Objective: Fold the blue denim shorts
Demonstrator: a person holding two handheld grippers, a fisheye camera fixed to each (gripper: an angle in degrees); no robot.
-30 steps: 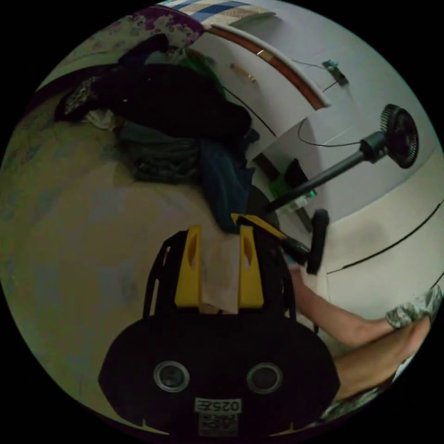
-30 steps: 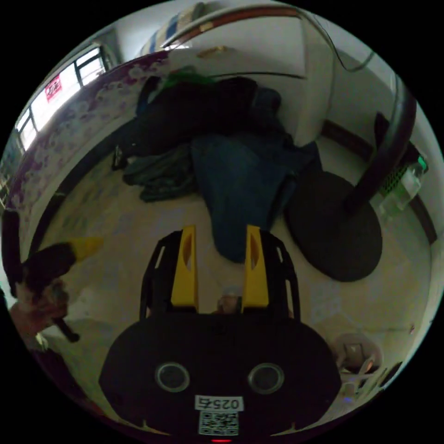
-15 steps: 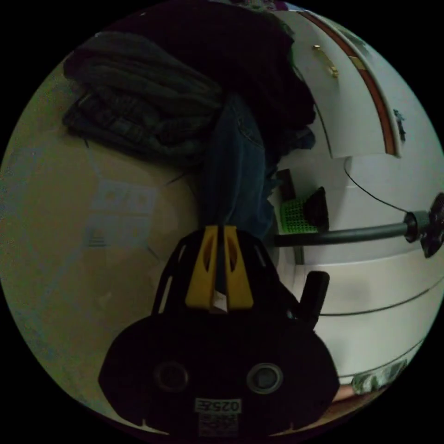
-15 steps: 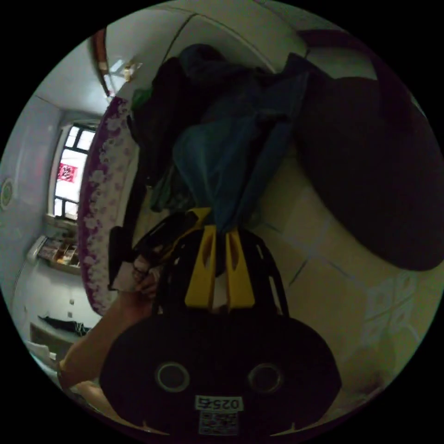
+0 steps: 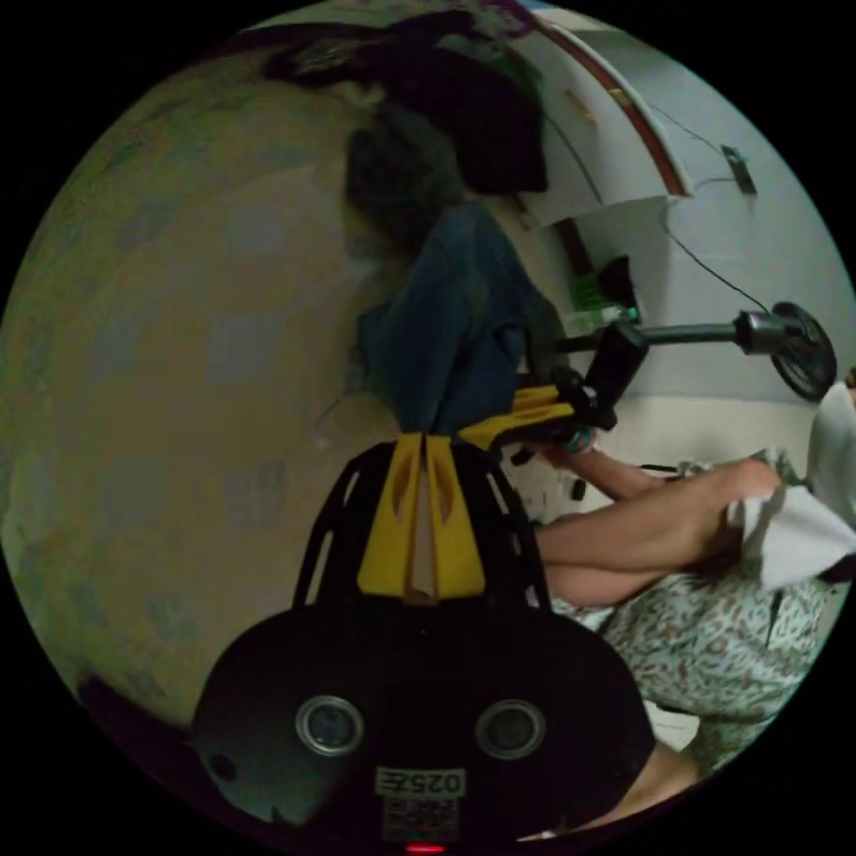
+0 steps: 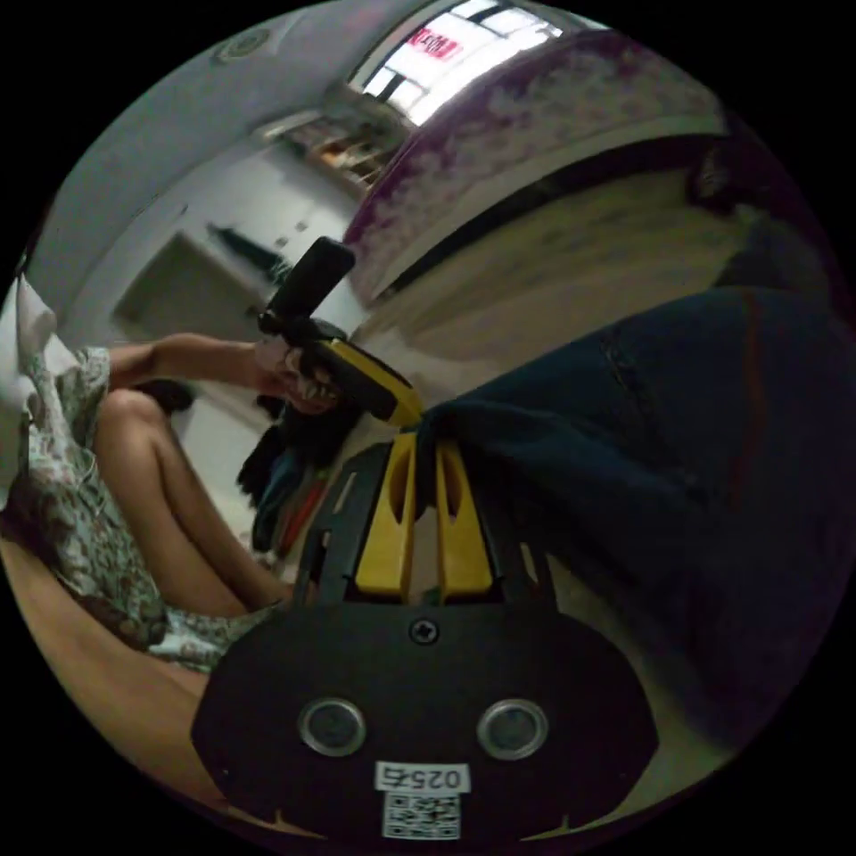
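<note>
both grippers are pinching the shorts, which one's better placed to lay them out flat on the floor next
Left, likely. The left gripper grips the denim shorts with bare floor beside it; the right gripper is nearer the fan.

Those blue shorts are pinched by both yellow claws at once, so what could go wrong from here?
Both grippers, the left gripper and the right gripper, bite the blue denim shorts only at an edge, so heavy denim might slip out.

The two grips sit close together, so the shorts may hang bunched instead of spreading flat.

The dark clothes pile and the fan stand lie close; dragged fabric could snag them.
</note>
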